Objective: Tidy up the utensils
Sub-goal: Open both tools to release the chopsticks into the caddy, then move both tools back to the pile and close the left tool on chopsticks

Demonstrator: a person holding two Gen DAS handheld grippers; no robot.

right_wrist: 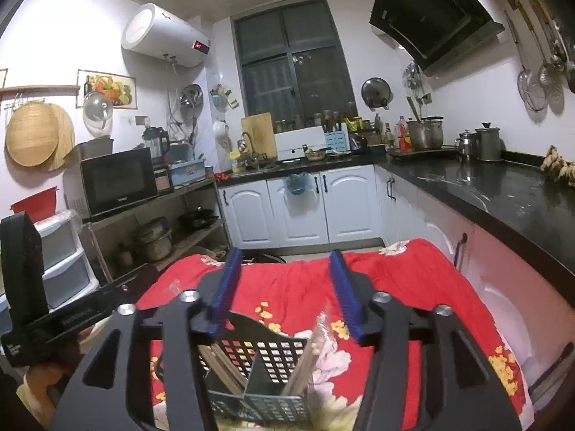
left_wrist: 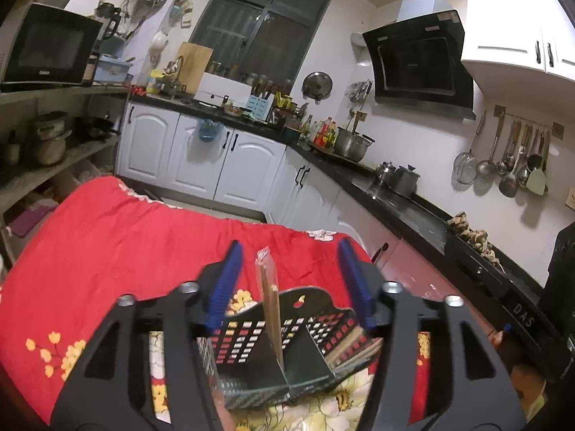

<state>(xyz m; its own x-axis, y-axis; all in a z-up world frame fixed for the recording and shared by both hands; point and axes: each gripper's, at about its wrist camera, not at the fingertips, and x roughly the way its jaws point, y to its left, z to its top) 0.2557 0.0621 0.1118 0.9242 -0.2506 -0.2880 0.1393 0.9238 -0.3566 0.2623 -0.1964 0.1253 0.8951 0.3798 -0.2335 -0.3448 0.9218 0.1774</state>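
On the left, the left gripper (left_wrist: 289, 280) is held just above a black perforated utensil basket (left_wrist: 312, 300), which stands on a table covered by a red floral cloth (left_wrist: 118, 251). Its blue-padded jaws are spread apart and nothing is pressed by them. Between them, yet clear of both pads, a plastic-wrapped pair of chopsticks (left_wrist: 270, 298) is seen standing nearly upright in the basket, beside a divider. More chopsticks (left_wrist: 354, 346) are seen lying tilted in the compartment to the right of that divider.

Further right, the right gripper (right_wrist: 285, 289) is held over the same basket (right_wrist: 262, 355), seen from its own wrist camera. Its jaws are likewise released, with nothing clasped. A bundle of chopsticks (right_wrist: 221, 362) is leaned in the basket's left compartment in this view, and a wrapped bundle (right_wrist: 311, 352) is propped in the right compartment, below the right blue pad; whether it touches the pad cannot be told.

At the far left edge of this view, a hand (right_wrist: 43, 377) is seen beneath the body of the other gripper.
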